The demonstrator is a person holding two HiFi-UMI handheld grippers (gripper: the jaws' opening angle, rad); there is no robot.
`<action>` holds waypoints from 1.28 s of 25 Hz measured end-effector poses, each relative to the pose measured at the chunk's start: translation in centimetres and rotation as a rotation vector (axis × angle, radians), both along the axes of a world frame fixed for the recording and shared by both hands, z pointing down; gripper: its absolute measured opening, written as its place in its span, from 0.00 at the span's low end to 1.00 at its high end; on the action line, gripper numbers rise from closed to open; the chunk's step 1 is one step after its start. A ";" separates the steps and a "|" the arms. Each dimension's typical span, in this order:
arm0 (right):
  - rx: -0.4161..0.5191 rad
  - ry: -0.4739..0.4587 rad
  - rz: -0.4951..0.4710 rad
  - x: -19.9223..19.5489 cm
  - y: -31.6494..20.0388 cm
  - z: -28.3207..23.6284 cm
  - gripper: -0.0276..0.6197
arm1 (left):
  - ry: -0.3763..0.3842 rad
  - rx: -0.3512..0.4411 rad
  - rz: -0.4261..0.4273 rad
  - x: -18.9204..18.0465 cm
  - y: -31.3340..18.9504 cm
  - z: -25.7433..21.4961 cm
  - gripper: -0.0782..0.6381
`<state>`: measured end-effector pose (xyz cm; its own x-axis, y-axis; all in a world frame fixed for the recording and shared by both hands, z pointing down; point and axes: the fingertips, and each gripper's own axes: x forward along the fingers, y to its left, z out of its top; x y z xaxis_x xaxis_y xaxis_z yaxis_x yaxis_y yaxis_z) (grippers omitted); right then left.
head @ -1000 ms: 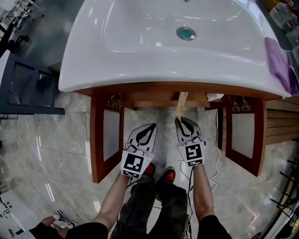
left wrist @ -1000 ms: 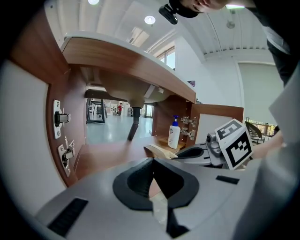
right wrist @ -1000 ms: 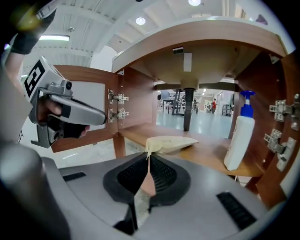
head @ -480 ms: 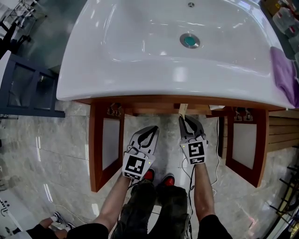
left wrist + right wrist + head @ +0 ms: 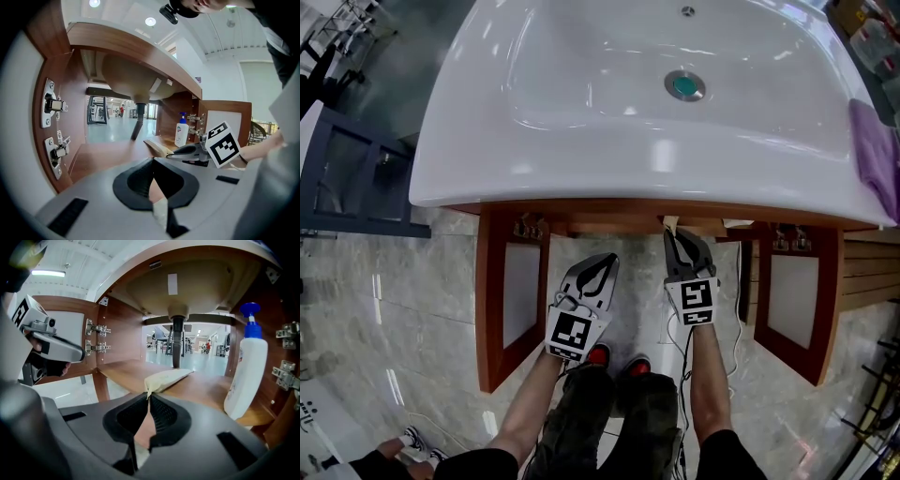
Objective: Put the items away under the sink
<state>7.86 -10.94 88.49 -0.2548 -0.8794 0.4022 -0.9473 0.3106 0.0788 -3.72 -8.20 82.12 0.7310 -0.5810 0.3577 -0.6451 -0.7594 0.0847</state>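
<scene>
Wooden shelf (image 5: pixel 206 386) under white sink (image 5: pixel 581 103), marble floor (image 5: pixel 422 309); bottle (image 5: pixel 246 376) label unreadable. Right gripper (image 5: pixel 148 396) fingers pinch cream pouch (image 5: pixel 168 378); left gripper (image 5: pixel 153 161) fingers pressed together.

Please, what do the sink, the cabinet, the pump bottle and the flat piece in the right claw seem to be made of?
Sink: probably glazed ceramic; white, glossy, sharp reflections.
Cabinet: wood or wood-look laminate; reddish brown, satin, I cannot tell which.
Pump bottle: likely plastic; opaque white, blue pump.
Flat piece held in the right claw: cream, matte; perhaps cloth or paper.
</scene>
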 end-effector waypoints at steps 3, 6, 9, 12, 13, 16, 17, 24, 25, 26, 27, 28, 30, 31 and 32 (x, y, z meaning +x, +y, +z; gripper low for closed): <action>-0.010 -0.002 0.028 0.4 -0.1 0.3 0.10 | -0.004 0.002 -0.003 -0.1 -0.2 0.0 0.12; -0.016 -0.010 0.047 0.6 0.0 0.6 0.11 | -0.007 0.001 -0.006 -0.2 -0.1 0.0 0.12; -0.023 -0.035 0.059 0.8 0.3 0.7 0.23 | -0.008 -0.002 -0.006 -0.3 0.1 0.1 0.12; -0.020 -0.068 0.082 1.2 0.4 0.7 0.33 | -0.006 -0.005 -0.002 -0.2 0.4 0.2 0.12; -0.022 -0.076 0.087 1.4 0.5 0.7 0.35 | -0.005 -0.005 0.000 -0.1 0.5 0.2 0.12; -0.015 -0.082 0.101 1.7 0.9 0.4 0.38 | 0.000 0.002 0.003 0.0 0.7 -0.1 0.12; -0.008 -0.082 0.104 1.8 0.9 0.1 0.38 | 0.001 0.005 0.003 0.0 0.7 -0.2 0.12; 0.008 -0.077 0.098 1.5 2.3 -2.5 0.38 | 0.015 0.021 0.028 0.6 1.6 -2.4 0.12; 0.010 -0.076 0.097 1.4 2.6 -3.1 0.38 | 0.017 0.023 0.033 0.6 1.9 -2.9 0.12; 0.011 -0.075 0.093 1.3 3.0 -3.8 0.38 | 0.018 0.024 0.038 0.7 2.2 -3.6 0.12; 0.011 -0.075 0.090 1.2 3.5 -4.6 0.38 | 0.019 0.025 0.042 0.6 2.4 -4.2 0.12; 0.012 -0.076 0.089 1.2 3.8 -5.3 0.38 | 0.018 0.027 0.047 0.6 2.7 -4.9 0.12; 0.014 -0.081 0.096 1.1 4.6 -7.1 0.36 | 0.016 0.030 0.053 0.4 3.1 -6.6 0.12; 0.010 -0.086 0.101 1.0 5.0 -8.1 0.34 | 0.015 0.030 0.055 0.2 3.4 -7.5 0.12; 0.003 -0.090 0.107 0.9 5.6 -9.2 0.31 | 0.014 0.029 0.056 0.0 3.7 -8.4 0.12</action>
